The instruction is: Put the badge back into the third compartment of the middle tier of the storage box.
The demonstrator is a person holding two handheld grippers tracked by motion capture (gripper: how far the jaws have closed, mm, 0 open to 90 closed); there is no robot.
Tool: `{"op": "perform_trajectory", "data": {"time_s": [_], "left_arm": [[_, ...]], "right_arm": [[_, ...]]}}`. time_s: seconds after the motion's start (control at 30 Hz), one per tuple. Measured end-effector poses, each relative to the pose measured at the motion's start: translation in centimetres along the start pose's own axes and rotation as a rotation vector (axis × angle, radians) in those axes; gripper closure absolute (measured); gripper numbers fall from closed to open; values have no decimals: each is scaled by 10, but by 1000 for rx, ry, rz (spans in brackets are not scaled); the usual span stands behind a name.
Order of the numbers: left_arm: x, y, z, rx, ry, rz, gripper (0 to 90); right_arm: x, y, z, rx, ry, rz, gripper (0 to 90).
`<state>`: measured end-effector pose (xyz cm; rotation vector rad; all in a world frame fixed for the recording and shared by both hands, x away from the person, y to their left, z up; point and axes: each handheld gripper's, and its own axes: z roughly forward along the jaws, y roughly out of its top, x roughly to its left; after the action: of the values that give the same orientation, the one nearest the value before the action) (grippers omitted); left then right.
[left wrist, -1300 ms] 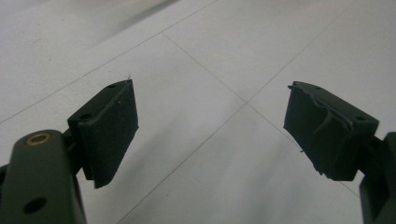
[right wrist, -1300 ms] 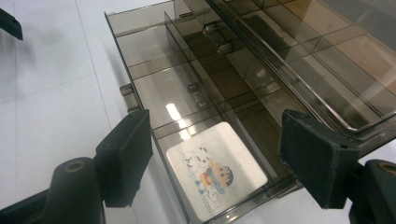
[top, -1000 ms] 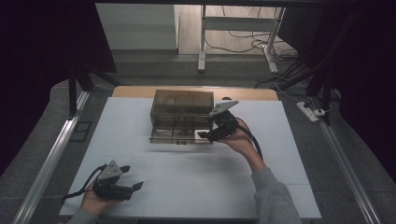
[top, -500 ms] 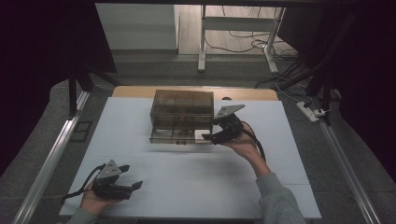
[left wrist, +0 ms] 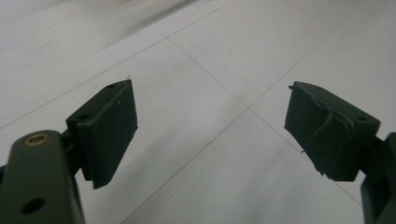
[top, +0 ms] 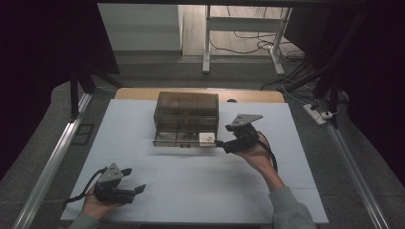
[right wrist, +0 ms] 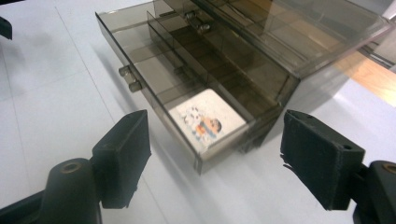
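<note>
The right gripper gapes released beside the smoky transparent plastic drawer box, jaws just widening; the left gripper rests unclenched, holding nothing.

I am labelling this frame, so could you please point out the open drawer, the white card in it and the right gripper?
open drawer [right wrist: 140, 79], right gripper view, its front wall.
white card [right wrist: 208, 119], right gripper view, its printed face.
right gripper [top: 220, 142], high view, between its fingertips.
</note>
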<state>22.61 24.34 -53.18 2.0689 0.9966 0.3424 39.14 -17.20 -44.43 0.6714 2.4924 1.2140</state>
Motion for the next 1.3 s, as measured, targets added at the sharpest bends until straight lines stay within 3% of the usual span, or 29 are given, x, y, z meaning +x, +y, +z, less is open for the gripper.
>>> {"op": "perform_trajectory", "data": {"time_s": [0.37,0.57,1.13,1.2,1.3], "left_arm": [[1,1,-1,-5,2,-4,159],[1,1,-1,-4,5,-4,159],[2,2,2,-9,12,-11,161],[2,2,2,-9,11,-10,161],[2,2,2,-8,13,-8,161]], "right_arm": [[9,-28,-23,-11,-35,44,208],[12,-48,-35,-19,-76,68,200],[20,-124,-108,-71,-179,130,194],[20,-139,-119,-75,-191,157,190],[21,-148,-124,-74,-196,170,190]]}}
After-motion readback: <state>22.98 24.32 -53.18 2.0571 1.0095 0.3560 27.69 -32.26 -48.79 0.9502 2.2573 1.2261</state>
